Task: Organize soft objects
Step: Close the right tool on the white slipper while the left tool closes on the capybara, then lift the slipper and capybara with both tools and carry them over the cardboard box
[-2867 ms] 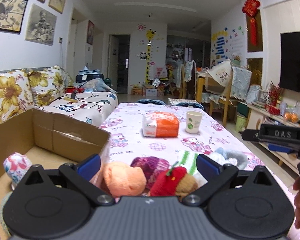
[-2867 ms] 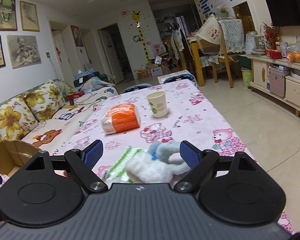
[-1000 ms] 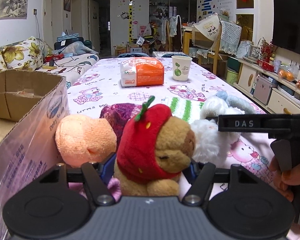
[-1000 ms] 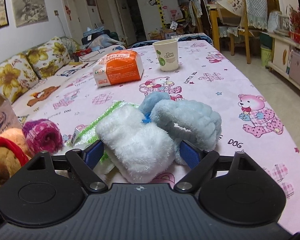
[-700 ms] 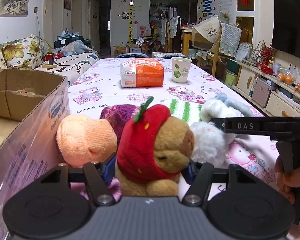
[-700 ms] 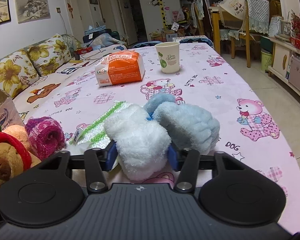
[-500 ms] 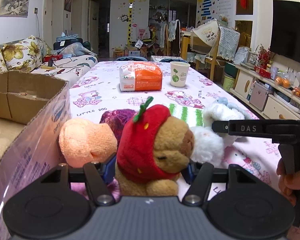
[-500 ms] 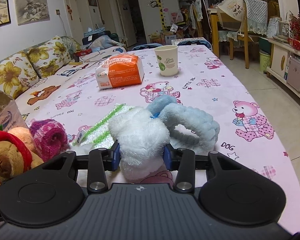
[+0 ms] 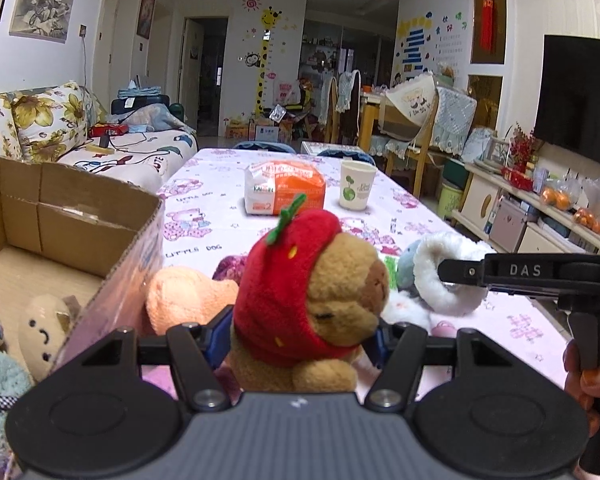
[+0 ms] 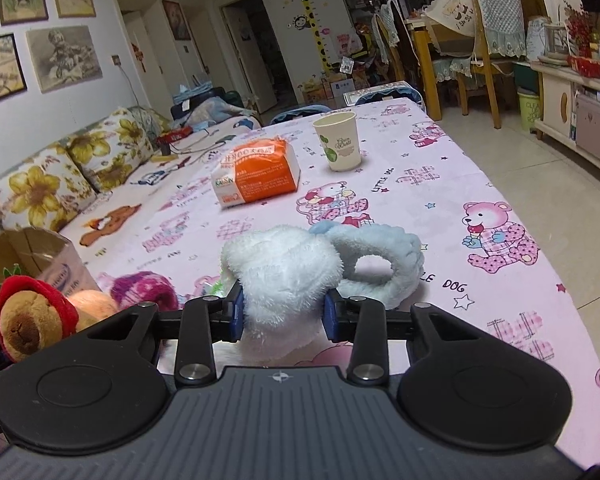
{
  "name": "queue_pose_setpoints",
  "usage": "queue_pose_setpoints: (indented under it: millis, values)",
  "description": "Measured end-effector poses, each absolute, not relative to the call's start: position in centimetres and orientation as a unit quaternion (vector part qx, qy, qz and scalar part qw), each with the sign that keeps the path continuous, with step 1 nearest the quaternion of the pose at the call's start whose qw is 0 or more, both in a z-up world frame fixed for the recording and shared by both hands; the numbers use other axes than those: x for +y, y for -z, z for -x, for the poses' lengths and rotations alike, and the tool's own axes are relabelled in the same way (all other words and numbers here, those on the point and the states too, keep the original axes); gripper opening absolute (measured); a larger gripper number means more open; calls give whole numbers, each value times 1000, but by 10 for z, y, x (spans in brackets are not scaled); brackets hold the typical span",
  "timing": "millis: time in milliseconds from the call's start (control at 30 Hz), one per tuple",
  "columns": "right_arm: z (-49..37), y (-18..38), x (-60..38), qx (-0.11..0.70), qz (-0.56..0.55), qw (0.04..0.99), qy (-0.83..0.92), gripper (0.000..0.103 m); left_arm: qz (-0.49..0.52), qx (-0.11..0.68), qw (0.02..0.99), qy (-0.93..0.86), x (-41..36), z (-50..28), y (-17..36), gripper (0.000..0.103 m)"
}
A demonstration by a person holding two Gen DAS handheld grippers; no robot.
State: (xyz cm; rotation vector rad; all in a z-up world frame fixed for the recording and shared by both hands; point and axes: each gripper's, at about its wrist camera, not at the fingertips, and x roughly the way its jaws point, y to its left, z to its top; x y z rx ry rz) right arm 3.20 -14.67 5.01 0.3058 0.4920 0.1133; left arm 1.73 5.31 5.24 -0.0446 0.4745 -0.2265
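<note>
- The tabletop (image 10: 440, 152), under its pink bear-print cloth, is carrying the loose soft things near your edge, while an orange packet (image 10: 256, 176) and a paper cup (image 10: 338, 142) are sitting farther out along the middle, well apart from the pile.
- The cardboard box (image 9: 80, 216) is standing open at the left edge, already holding a few soft toys, so it is likely serving as your drop spot.
- Your left claw (image 9: 296, 338) is pinching the bear plush in the strawberry hood (image 9: 308, 292) by its body, keeping it upright just beside the box wall, ready to carry over.
- Your right claw (image 10: 282, 312) has just been closing, and is now squeezing the white fluffy piece (image 10: 284, 276), whose blue loop (image 10: 384, 264) is trailing onto the cloth.
- An orange plush (image 9: 188, 300) and a magenta roll (image 10: 144, 286) are waiting near your edge.
</note>
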Motion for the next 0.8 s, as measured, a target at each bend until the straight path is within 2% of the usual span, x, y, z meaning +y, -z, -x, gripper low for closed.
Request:
queue_pose_setpoints:
  millis: [800]
  values:
    - [-22,-69,-120,208,-177,955,-117,45,78,175,975,108,81,7,-73,63]
